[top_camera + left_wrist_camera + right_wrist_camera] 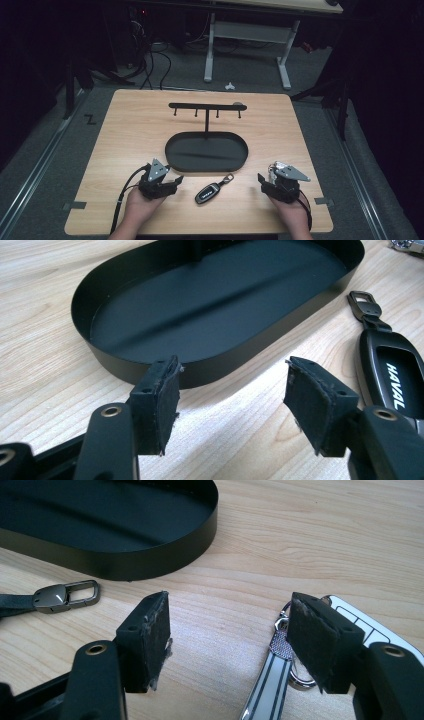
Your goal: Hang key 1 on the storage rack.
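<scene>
Between the two grippers, on the light wooden table, lies the black plastic car key fob with a short strap and metal clasp, just in front of the black oval metal tray that carries a thin hook stand. The left gripper is released, its jaws spread apart over bare wood, and the fob sits just beside its right jaw (the white lettering on it is readable in the left gripper view). The right gripper is also released; a second set of keys with a white-edged fob and silver ring lies under its right jaw, perhaps touching it, though I cannot tell this surely. The black fob looks light, stiff and rather smooth, so it may slide on the wood when pushed. I judge the best hold is across its narrow sides at the middle of the body; the strap is soft, and the metal clasp would swing.
</scene>
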Motion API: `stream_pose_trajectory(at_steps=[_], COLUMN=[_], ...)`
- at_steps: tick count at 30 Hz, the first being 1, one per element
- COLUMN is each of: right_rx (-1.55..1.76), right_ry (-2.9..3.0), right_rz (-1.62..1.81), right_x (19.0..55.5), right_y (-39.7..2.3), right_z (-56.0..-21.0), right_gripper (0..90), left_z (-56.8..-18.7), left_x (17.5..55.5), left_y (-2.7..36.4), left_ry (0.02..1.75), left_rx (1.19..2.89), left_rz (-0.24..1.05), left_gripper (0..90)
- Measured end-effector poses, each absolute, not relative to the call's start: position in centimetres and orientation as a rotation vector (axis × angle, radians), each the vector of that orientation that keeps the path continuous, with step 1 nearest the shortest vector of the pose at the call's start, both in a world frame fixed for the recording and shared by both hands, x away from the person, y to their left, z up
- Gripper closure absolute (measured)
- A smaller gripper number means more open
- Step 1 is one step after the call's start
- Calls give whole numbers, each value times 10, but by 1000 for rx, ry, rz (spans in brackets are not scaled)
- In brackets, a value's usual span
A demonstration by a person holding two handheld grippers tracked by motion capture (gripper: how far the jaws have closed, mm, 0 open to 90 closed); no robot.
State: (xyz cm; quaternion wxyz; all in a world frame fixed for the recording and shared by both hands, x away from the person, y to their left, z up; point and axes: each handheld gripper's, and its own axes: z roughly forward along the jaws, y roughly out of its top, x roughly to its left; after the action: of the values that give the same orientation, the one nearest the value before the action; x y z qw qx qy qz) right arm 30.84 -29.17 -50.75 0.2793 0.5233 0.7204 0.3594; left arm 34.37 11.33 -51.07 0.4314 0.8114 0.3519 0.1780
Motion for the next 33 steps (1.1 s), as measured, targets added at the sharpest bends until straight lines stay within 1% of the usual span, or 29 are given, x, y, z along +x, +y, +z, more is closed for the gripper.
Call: stream_pose_trajectory(at_steps=[10, 16, 23, 28, 33], right_rx=[1403, 1399, 1403, 1405, 1402], right_ry=[1953, 1955, 1965, 1970, 1975], right_rz=[965, 966, 959, 957, 956], right_x=[310, 310, 310, 311, 311], right_y=[-288, -289, -287, -287, -287], right_z=[-509, -509, -510, -511, -511], right_gripper=[344, 347, 348, 350, 350], left_z=[-511, -513, -518, -517, -518], left_x=[342, 337, 330, 322, 317], left_y=[108, 96, 78, 66, 57], left_ry=[855, 795, 747, 690, 646], left_rx=[2046, 2123, 2222, 2257, 2279], left_rz=[440, 449, 494, 496, 475], left_gripper=[415, 428, 426, 425, 470])
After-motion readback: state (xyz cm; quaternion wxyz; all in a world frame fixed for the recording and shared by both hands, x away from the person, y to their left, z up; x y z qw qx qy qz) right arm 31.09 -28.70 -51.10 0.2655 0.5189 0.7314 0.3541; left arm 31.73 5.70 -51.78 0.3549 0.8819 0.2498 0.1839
